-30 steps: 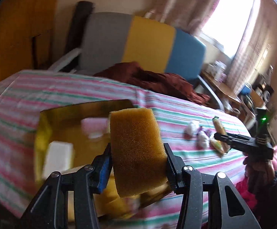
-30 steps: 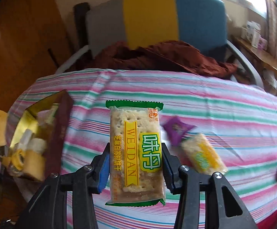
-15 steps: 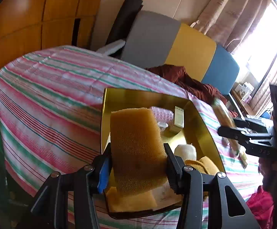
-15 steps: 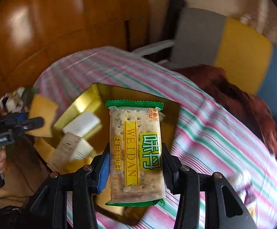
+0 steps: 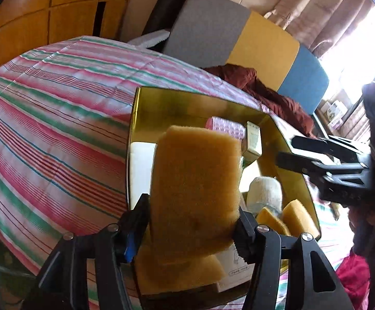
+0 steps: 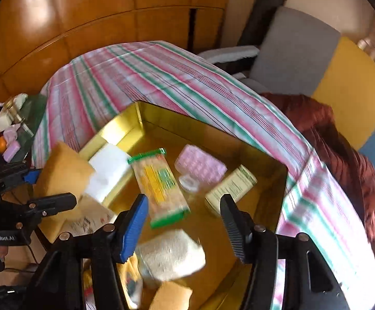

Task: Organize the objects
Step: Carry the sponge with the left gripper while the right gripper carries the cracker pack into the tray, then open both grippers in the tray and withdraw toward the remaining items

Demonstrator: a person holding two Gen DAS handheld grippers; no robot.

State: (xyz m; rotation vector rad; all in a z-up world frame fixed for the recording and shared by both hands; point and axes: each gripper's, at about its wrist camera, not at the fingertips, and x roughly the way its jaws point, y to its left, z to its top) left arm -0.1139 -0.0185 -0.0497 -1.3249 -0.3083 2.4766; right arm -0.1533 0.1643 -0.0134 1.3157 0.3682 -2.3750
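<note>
A yellow sponge (image 5: 195, 180) stands between the pads of my left gripper (image 5: 192, 204), over the near end of the gold box (image 5: 133, 129). Its jaws are opening, and the pads still touch the sponge's sides. From the right wrist, the left gripper (image 6: 50, 186) and its sponge (image 6: 63, 170) hang at the gold box's (image 6: 138, 108) left rim. My right gripper (image 6: 183, 196) is opening above the box with nothing between its fingers. The green-edged cracker packet (image 6: 159, 183) lies blurred inside the box below it. The right gripper (image 5: 290, 149) reaches in from the right.
The box also holds a pink case (image 6: 200, 165), a small carton (image 6: 231, 186), a white block (image 6: 110, 168), a white roll (image 5: 264, 193) and more sponges (image 5: 298, 214). The box sits on a striped tablecloth (image 5: 58, 118). A grey, yellow and blue chair (image 5: 239, 41) with a red-brown cloth (image 5: 264, 90) stands behind.
My right gripper swung over the gold box, opened and let the cracker packet drop into it. My left gripper sank toward the box, and its jaws widened around the sponge.
</note>
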